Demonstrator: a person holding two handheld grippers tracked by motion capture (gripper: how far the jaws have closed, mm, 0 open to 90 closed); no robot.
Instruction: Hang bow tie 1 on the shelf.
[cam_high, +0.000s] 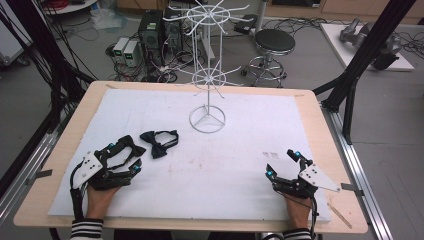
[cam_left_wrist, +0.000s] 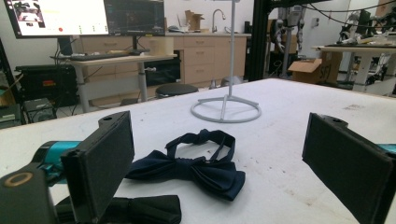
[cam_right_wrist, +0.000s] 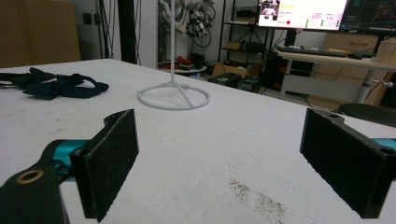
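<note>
A navy bow tie (cam_high: 159, 142) lies on the white mat left of centre, and a black bow tie (cam_high: 126, 146) lies just left of it. My left gripper (cam_high: 125, 157) rests on the mat, open, with the black bow tie at its far jaw. In the left gripper view the navy bow tie (cam_left_wrist: 196, 165) lies ahead between the open jaws of the left gripper (cam_left_wrist: 223, 154), and the black bow tie (cam_left_wrist: 140, 210) is at the bottom edge. My right gripper (cam_high: 282, 163) stands open and empty at the front right, and its view shows the right gripper (cam_right_wrist: 229, 154) over bare mat.
A white wire display stand (cam_high: 207, 119) with hook arms rises from a ring base at the mat's back centre; its base (cam_right_wrist: 173, 98) sits ahead of the right gripper. The wooden table edge (cam_high: 320, 125) borders the mat. A stool (cam_high: 274, 42) and computers stand on the floor beyond.
</note>
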